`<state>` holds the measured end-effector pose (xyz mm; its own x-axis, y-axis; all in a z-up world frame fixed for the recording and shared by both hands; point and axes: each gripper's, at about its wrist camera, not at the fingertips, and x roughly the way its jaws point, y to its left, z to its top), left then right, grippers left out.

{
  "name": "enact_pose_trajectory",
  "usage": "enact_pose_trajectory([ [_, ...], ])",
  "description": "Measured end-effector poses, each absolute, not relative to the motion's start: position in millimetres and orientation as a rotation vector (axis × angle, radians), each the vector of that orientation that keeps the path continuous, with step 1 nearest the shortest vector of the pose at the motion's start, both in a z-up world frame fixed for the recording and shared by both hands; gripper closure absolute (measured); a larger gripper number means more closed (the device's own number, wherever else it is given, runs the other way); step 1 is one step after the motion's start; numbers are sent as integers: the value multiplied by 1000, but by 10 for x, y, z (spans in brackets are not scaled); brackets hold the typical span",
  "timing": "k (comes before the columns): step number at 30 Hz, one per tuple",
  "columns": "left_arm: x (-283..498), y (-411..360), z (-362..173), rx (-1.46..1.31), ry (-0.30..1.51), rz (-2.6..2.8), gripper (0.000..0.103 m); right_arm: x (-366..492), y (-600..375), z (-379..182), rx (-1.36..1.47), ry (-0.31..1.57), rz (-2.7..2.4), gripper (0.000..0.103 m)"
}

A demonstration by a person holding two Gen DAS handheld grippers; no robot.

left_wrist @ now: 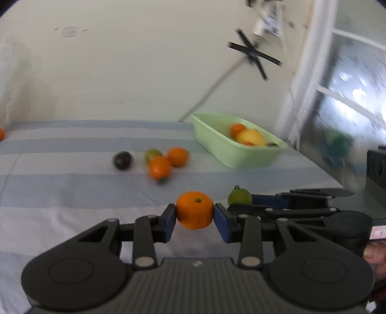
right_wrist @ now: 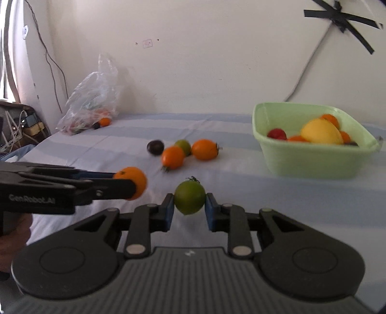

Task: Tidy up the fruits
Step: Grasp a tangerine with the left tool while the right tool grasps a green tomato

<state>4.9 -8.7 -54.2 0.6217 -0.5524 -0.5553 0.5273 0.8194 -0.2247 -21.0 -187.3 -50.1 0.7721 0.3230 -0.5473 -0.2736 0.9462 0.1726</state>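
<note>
A crumpled clear plastic bag [right_wrist: 90, 101] sits at the far left of the striped sheet [right_wrist: 241, 188], against a pale wall [right_wrist: 193, 60] bearing crossed black tape [right_wrist: 342, 17] and a hanging cable [right_wrist: 305, 70], with a window [left_wrist: 349, 91] at right.

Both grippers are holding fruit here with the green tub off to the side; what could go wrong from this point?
1. The left gripper and right gripper sit close together, so they may bump on the way to the green tub.
2. The orange fruit and green fruit are round and pinched only at the sides, so either might slip.
3. The tub already holds fruit, so a dropped piece may bounce out.
</note>
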Motion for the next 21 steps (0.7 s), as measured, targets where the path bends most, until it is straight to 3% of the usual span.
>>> enact_pose_trajectory([
  [17,-163,-375,-621,57,631,-577,61,-420,-2014,-564,81,606,261,68],
  [19,-150,-385,-640,65,638,-573,61,-421,-2011,-562,79,605,264,62],
  [21,-107,-386,-682,55,663,-566,63,-407,-2016,-560,79,607,263,63],
])
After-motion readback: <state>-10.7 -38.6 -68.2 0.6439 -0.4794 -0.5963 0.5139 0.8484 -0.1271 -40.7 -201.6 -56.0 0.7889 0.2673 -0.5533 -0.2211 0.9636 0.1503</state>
